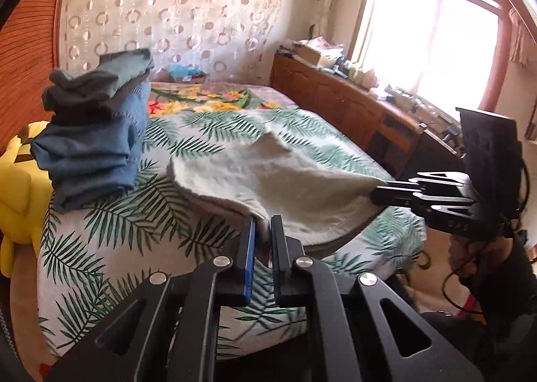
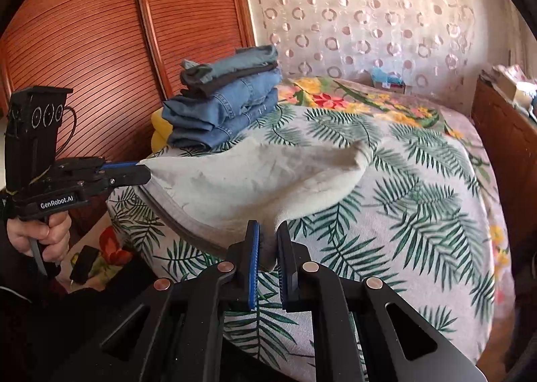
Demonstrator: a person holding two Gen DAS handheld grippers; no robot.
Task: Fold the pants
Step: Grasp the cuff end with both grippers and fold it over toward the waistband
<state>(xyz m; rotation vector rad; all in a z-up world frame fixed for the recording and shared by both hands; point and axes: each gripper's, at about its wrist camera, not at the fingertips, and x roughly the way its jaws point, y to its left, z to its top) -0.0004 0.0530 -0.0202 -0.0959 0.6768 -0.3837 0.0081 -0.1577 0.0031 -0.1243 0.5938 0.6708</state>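
The pale grey pants (image 1: 268, 177) hang stretched above the leaf-print bedspread (image 2: 419, 180), lifted at the near edge, the far end still resting on the bed. The left gripper (image 1: 262, 231) and right gripper (image 2: 268, 237) each pinch a corner between closed fingers. A stack of folded jeans (image 2: 225, 103) sits behind, near the wardrobe doors (image 2: 100, 30).

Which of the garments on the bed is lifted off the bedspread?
The pale grey-beige pants, pinched by both hand-held grippers at their near edge. The folded blue denim and dark grey garments sit stacked, untouched, at the bed's far left.
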